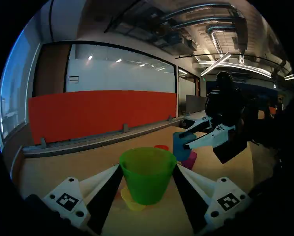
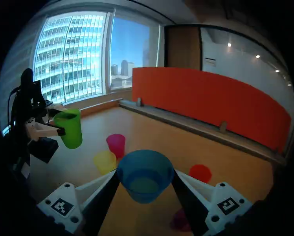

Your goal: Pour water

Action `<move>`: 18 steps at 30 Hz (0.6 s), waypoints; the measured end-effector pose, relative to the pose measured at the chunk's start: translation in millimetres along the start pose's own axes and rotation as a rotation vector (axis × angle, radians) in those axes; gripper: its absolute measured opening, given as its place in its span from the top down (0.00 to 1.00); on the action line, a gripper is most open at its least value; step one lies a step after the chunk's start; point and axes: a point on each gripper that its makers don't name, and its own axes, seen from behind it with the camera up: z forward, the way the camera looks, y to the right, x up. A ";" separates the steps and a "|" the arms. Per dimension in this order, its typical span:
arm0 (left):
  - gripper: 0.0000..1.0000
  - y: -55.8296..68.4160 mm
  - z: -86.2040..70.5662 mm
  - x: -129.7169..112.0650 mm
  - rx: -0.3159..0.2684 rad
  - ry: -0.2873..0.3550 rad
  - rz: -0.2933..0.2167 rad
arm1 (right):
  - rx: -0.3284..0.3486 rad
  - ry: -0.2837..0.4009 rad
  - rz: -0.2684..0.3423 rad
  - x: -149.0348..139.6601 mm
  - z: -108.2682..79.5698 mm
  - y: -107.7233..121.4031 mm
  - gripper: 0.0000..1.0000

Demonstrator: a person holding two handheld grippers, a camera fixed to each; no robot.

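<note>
In the left gripper view my left gripper [image 1: 147,170] clamps the green cup [image 1: 147,185] upright between its fingers, clear of the table [image 1: 68,165], I judge to receive; it looks translucent. In the right gripper view my right gripper [image 2: 145,173] grasps the blue cup [image 2: 144,196] between its fingers, level, probably so what looks like water [image 2: 144,185] low inside won't spill; the green cup hangs far beyond the left finger.

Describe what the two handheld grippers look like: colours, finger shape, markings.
Both match. The left gripper and right gripper each have two wedge-shaped fingers, white outside with black inner pads, tapering toward the tips. Each finger base carries a square black-and-white fiducial tag flanked by small bolt holes. In the right gripper view, the left gripper's body behind the fingers is a black block.
</note>
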 end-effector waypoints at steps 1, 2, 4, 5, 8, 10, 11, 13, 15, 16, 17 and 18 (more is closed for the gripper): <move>0.14 1.3 -0.2 0.3 0.000 0.000 -0.001 | 0.001 0.014 -0.003 2.8 -3.6 -0.3 0.08; 0.14 2.4 -0.3 0.6 -0.001 0.000 -0.001 | 0.001 0.027 -0.005 5.2 -6.8 -0.5 0.08; 0.14 4.8 -0.3 2.0 -0.002 0.001 0.002 | 0.002 0.050 -0.006 10.1 -12.9 -1.4 0.08; 0.14 5.9 -0.3 2.8 -0.002 0.002 0.004 | 0.002 0.061 -0.007 12.4 -15.7 -1.8 0.08; 0.14 10.8 -0.3 6.3 -0.008 0.008 0.009 | 0.012 0.101 -0.008 19.7 -23.4 -5.2 0.08; 0.14 14.3 0.1 7.9 -0.014 0.012 0.010 | 0.017 0.128 -0.011 24.3 -28.3 -7.1 0.08; 0.14 16.0 0.3 8.5 -0.017 0.014 0.010 | 0.019 0.141 -0.013 26.4 -30.5 -7.9 0.08; 0.14 18.3 0.9 9.4 -0.020 0.015 0.012 | 0.019 0.164 -0.017 29.7 -34.1 -8.5 0.08; 0.14 20.1 1.6 10.2 -0.022 0.015 0.013 | 0.016 0.183 -0.019 32.5 -37.1 -8.7 0.08; 0.14 21.0 1.8 10.9 -0.024 0.015 0.013 | 0.014 0.194 -0.020 34.1 -38.7 -8.7 0.08; 0.14 21.8 2.0 11.6 -0.026 0.016 0.013 | 0.012 0.203 -0.020 35.5 -40.1 -8.7 0.08; 0.14 22.6 2.3 12.3 -0.028 0.017 0.013 | 0.011 0.213 -0.020 36.8 -41.3 -8.9 0.08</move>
